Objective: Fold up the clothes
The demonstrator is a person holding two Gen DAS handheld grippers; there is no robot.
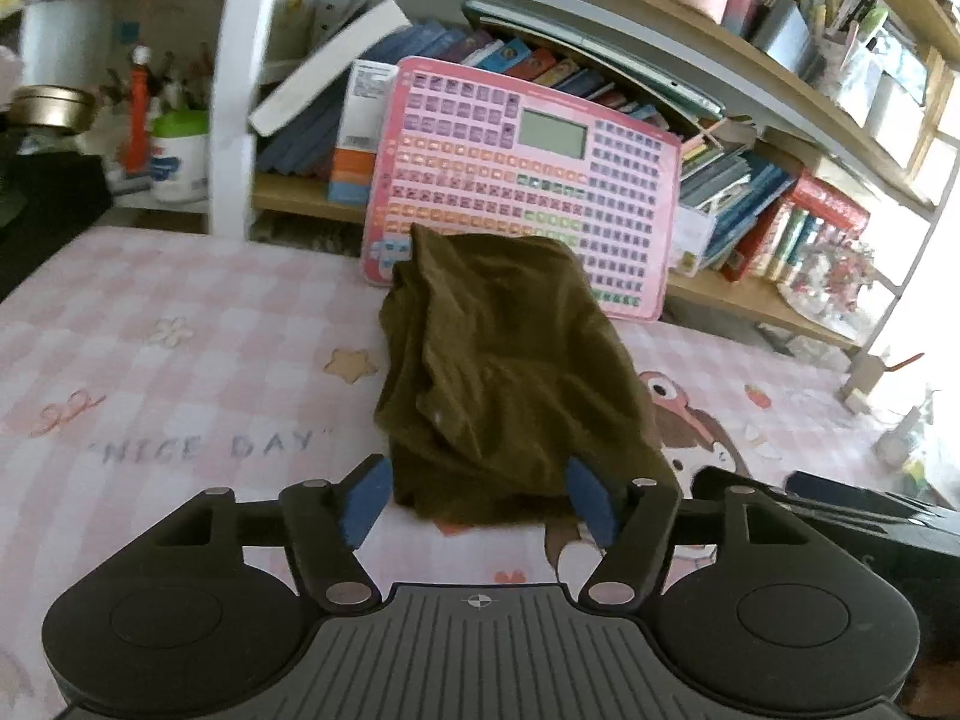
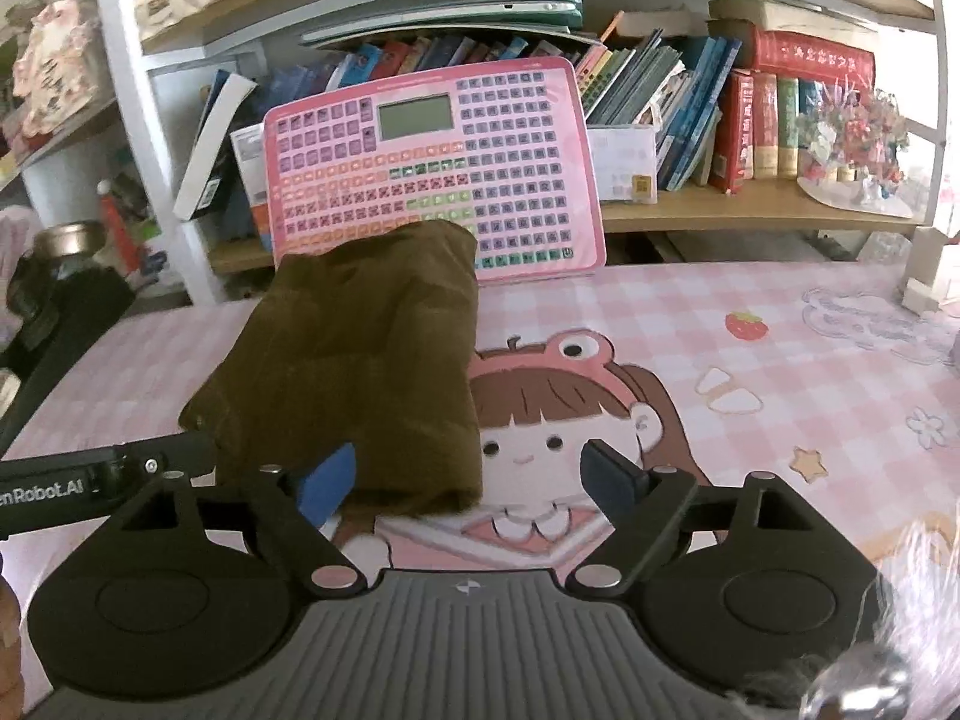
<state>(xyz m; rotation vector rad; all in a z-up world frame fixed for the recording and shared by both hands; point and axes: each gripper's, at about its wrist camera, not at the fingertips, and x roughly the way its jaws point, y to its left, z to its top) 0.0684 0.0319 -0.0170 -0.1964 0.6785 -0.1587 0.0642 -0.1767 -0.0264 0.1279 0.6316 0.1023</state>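
the olive-brown garment (image 1: 510, 384) lies in a folded, rumpled bundle on the pink checked table cover (image 1: 180, 324), roughly at the middle of the desk, with its far end just in front of the pink button board (image 1: 522, 180) that leans against the bookshelf (image 1: 750, 192).

left gripper (image 1: 480, 501): jaws stand wide apart. the near edge of the garment lies between the two blue pads (image 1: 366, 501), but neither pad presses on it; the cloth rests on the table and nothing is gripped.

right gripper (image 2: 471, 480): jaws stand wider still. its left blue pad (image 2: 327, 480) sits just beside, and partly under, the near right corner of the garment (image 2: 360, 372); its right finger (image 2: 612, 477) is well clear of the cloth, over the cartoon girl print (image 2: 540, 438). nothing is gripped here either.

in the right wrist view, part of the left tool's black body shows at the left edge, just beside the garment's near left corner. in the left wrist view, the right tool's black body shows at the right edge.
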